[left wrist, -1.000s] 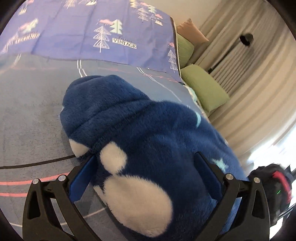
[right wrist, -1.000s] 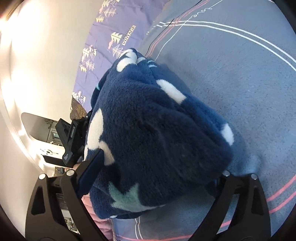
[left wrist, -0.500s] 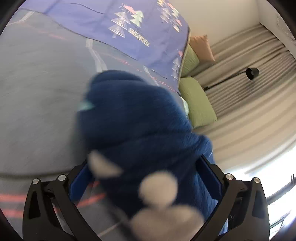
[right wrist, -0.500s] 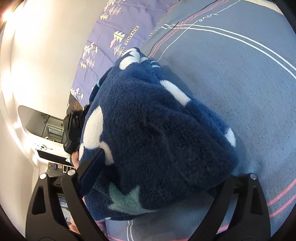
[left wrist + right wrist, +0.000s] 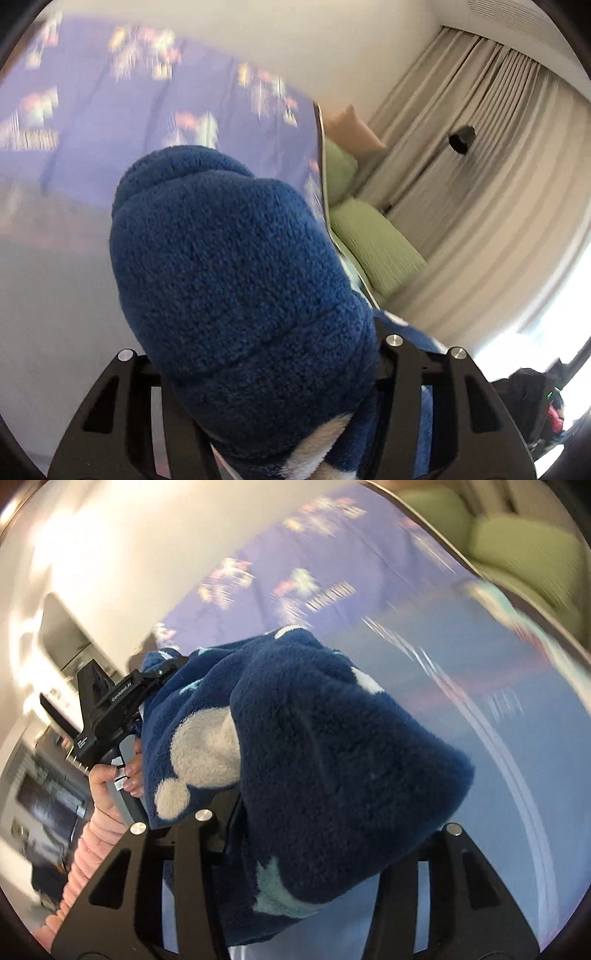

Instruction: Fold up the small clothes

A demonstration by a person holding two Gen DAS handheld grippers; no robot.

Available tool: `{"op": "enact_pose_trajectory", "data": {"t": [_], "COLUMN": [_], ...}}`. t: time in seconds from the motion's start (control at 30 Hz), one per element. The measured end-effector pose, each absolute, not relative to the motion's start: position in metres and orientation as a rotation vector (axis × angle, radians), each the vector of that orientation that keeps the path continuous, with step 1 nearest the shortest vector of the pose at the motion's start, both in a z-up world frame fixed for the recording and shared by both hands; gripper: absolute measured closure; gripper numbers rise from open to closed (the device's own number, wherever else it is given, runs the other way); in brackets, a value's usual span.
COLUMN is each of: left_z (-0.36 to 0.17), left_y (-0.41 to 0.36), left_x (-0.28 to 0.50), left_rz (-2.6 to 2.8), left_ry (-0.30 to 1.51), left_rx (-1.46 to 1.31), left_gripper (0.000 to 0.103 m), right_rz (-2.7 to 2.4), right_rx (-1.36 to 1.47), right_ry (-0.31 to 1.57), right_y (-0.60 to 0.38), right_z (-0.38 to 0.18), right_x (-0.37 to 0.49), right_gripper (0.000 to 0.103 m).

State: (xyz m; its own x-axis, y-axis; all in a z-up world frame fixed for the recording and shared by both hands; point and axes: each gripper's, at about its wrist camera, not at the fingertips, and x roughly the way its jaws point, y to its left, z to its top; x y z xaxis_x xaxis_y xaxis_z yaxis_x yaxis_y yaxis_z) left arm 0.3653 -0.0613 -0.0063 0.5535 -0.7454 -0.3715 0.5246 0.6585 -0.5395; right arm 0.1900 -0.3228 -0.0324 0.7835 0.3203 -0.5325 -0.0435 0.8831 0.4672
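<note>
Blue fleece fills both of my views: the small dark-blue fleece garment (image 5: 236, 280) with white and pale-teal patches is bunched between the jaws of each gripper and hangs clear of the bed (image 5: 461, 775). My left gripper (image 5: 269, 369) has its jaws closing with a thick fold of the garment packed between them; the pads themselves are buried in the pile, so I see only the black finger frames on either side. My right gripper (image 5: 325, 834) is likewise closing, with another thick wad of the garment between its jaws. In the right view the left gripper sits just beyond the garment, held by a hand (image 5: 110, 786) in a pink ribbed sleeve (image 5: 85, 853).

Below lies the bed's grey-blue cover with white and pink lines, and farther off a lilac blanket (image 5: 110, 122) printed with small trees, blurred. Along the bed's far edge (image 5: 325, 192) sit two green cushions (image 5: 373, 247) and a peach cushion (image 5: 354, 129). Beyond them hang pale pleated curtains (image 5: 498, 184) with a black lamp head (image 5: 461, 138) in front, and a bright window at the lower right. A plain cream wall (image 5: 295, 40) runs behind the blanket. Most of the grey-blue cover shows bare under the garment.
</note>
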Motion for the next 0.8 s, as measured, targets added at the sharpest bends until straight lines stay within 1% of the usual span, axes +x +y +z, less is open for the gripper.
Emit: {"op": "enact_pose_trajectory", "data": {"t": [0.1, 0.17, 0.23, 0.3, 0.4, 0.47, 0.5, 0.57, 0.6, 0.63, 0.67, 0.7, 0.73, 0.8], "left_z": [0.042, 0.063, 0.072, 0.07, 0.04, 0.005, -0.014, -0.07, -0.101, -0.121, -0.142, -0.143, -0.139, -0.131], "left_y": [-0.048, -0.041, -0.037, -0.029, -0.011, 0.003, 0.006, 0.011, 0.007, 0.004, 0.008, 0.018, 0.033, 0.035], "left_x": [0.404, 0.429, 0.455, 0.472, 0.51, 0.53, 0.541, 0.56, 0.567, 0.569, 0.568, 0.564, 0.559, 0.557], "left_rz": [-0.672, -0.589, -0.516, -0.458, -0.362, -0.3, -0.266, -0.189, -0.119, -0.068, -0.045, -0.059, -0.093, -0.107], "left_ry": [0.559, 0.529, 0.497, 0.478, 0.49, 0.537, 0.575, 0.718, 0.802, 0.839, 0.858, 0.841, 0.815, 0.826], "left_rx": [-0.361, -0.347, -0.312, -0.288, -0.323, -0.354, -0.356, -0.334, -0.274, -0.22, -0.231, -0.311, -0.418, -0.406], "left_gripper": [0.048, 0.047, 0.047, 0.047, 0.046, 0.045, 0.042, 0.041, 0.041, 0.038, 0.037, 0.034, 0.031, 0.029], "right_rz": [0.269, 0.275, 0.263, 0.266, 0.283, 0.253, 0.208, 0.101, 0.052, 0.045, 0.041, 0.039, 0.031, -0.029], "right_rx": [0.452, 0.437, 0.385, 0.336, 0.304, 0.284, 0.276, 0.251, 0.314, 0.403, 0.469, 0.516, 0.487, 0.355], "right_ry": [0.641, 0.651, 0.644, 0.626, 0.66, 0.755, 0.84, 0.955, 0.904, 0.91, 0.915, 0.915, 0.915, 0.867], "right_y": [-0.328, -0.325, -0.317, -0.305, -0.291, -0.284, -0.281, -0.278, -0.284, -0.293, -0.299, -0.305, -0.304, -0.298], "right_z": [-0.003, 0.009, 0.017, 0.015, -0.013, -0.051, -0.08, -0.131, -0.144, -0.152, -0.156, -0.155, -0.149, -0.124], "right_x": [0.265, 0.316, 0.363, 0.409, 0.468, 0.502, 0.519, 0.535, 0.531, 0.529, 0.527, 0.525, 0.523, 0.51], "right_gripper": [0.055, 0.055, 0.055, 0.055, 0.055, 0.049, 0.045, 0.032, 0.032, 0.019, 0.016, 0.015, 0.015, 0.015]}}
